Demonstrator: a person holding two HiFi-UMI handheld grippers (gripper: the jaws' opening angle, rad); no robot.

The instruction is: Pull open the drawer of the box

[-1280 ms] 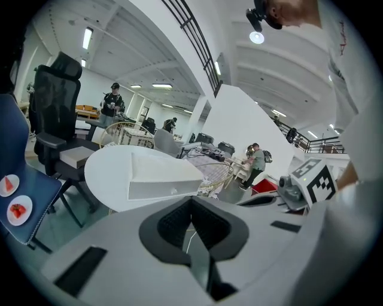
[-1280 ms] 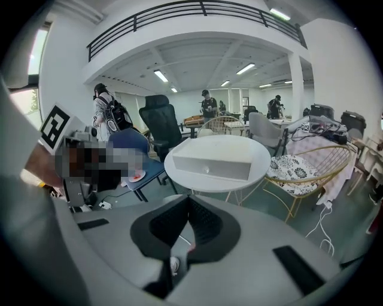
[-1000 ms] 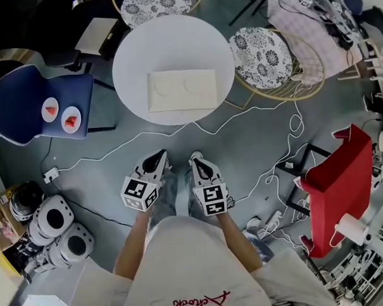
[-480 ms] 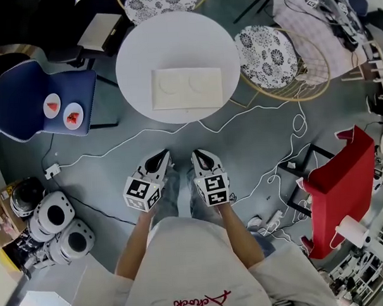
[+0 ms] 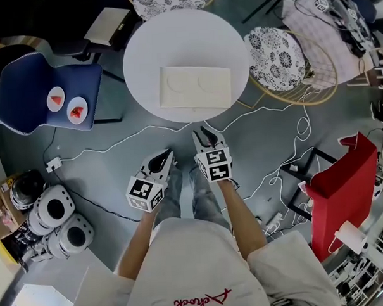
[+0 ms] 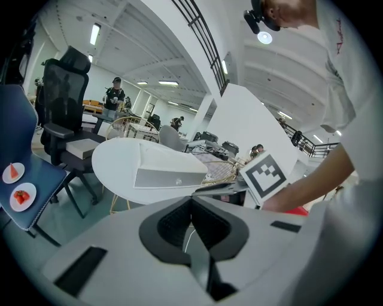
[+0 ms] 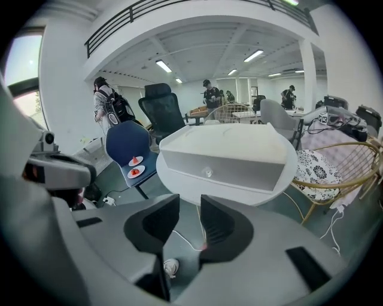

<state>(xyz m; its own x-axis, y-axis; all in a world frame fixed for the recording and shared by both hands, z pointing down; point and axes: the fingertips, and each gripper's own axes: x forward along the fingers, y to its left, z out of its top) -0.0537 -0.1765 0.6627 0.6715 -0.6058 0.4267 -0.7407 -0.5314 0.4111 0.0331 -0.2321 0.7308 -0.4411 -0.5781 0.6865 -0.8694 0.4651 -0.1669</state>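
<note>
Sitting well off to the left of both grippers, a blue chair [image 5: 23, 80] carries two small plates [image 5: 81, 103] of red food. Next comes the left gripper [image 5: 160, 158], held low over the grey floor [image 5: 110, 172]. Its jaws are pressed together at the tips with nothing between them, and they aim toward the round white table [image 5: 174, 42]. Ahead of those jaws and a little to their right, the white box [image 5: 195, 87] lies flat on the table, well apart from either gripper. Its drawer [image 7: 218, 170] faces the person and is closed (front flush with the box's body, a small knob [image 7: 207, 173] at its centre). The right gripper [image 5: 209, 137] reaches further forward than the left one, its tips near the table's closest edge but short of it. Its jaws have just been opening and now stand apart and empty, with only floor and a white cable [image 7: 182, 240] showing through the gap. The knob lies straight ahead of them, above the gap in the right gripper view. To the right of these jaws sits a patterned cushion [image 5: 276, 50] on a wire frame, and further right a red chair [image 5: 342, 184].
</note>
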